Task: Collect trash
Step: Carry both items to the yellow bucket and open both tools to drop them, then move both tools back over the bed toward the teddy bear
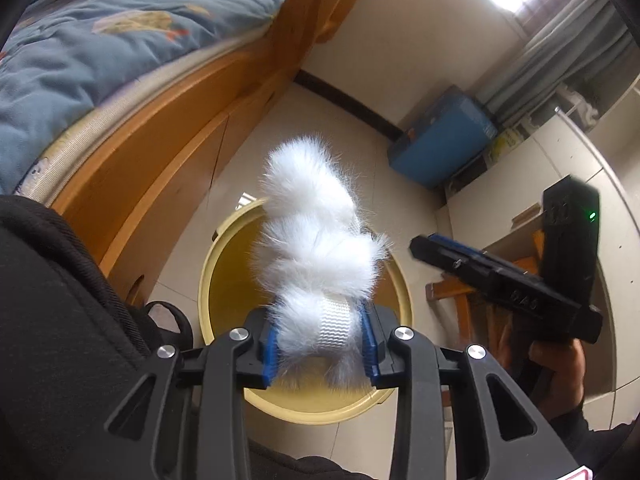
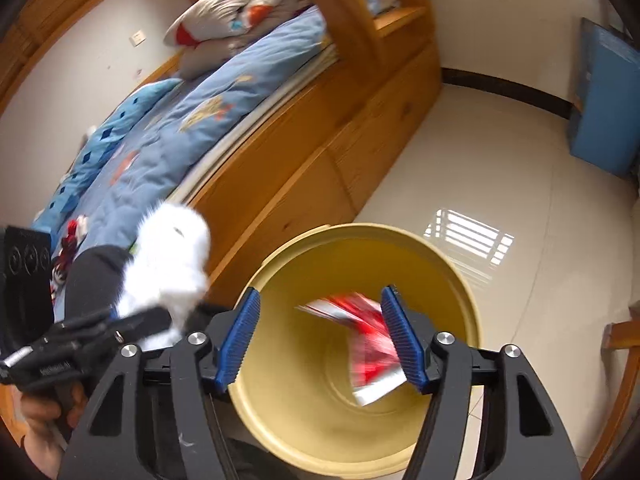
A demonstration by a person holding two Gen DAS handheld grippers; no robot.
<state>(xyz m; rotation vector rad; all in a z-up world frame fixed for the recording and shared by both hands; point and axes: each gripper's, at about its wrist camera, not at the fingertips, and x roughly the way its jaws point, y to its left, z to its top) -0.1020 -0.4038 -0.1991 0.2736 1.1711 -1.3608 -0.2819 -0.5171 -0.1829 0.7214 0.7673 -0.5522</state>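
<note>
My left gripper (image 1: pixel 320 344) is shut on a white fluffy strip with a woven band (image 1: pixel 316 240) and holds it above the yellow bin (image 1: pixel 208 280). The strip also shows in the right wrist view (image 2: pixel 168 256), left of the bin. My right gripper (image 2: pixel 320 336) is open right over the bin's mouth (image 2: pixel 452 272). A red and white wrapper (image 2: pixel 368 344), blurred, is loose beside the right pad, inside the bin. The right gripper's body shows in the left wrist view (image 1: pixel 500 280), to the right of the bin.
A wooden bed (image 2: pixel 320 152) with a blue quilt (image 2: pixel 180 128) runs along the left of the bin. A blue box (image 1: pixel 440 140) stands by the far wall. A wooden chair (image 1: pixel 452 292) and white furniture (image 1: pixel 560 168) are on the right. Pale floor tiles (image 2: pixel 480 160) lie beyond the bin.
</note>
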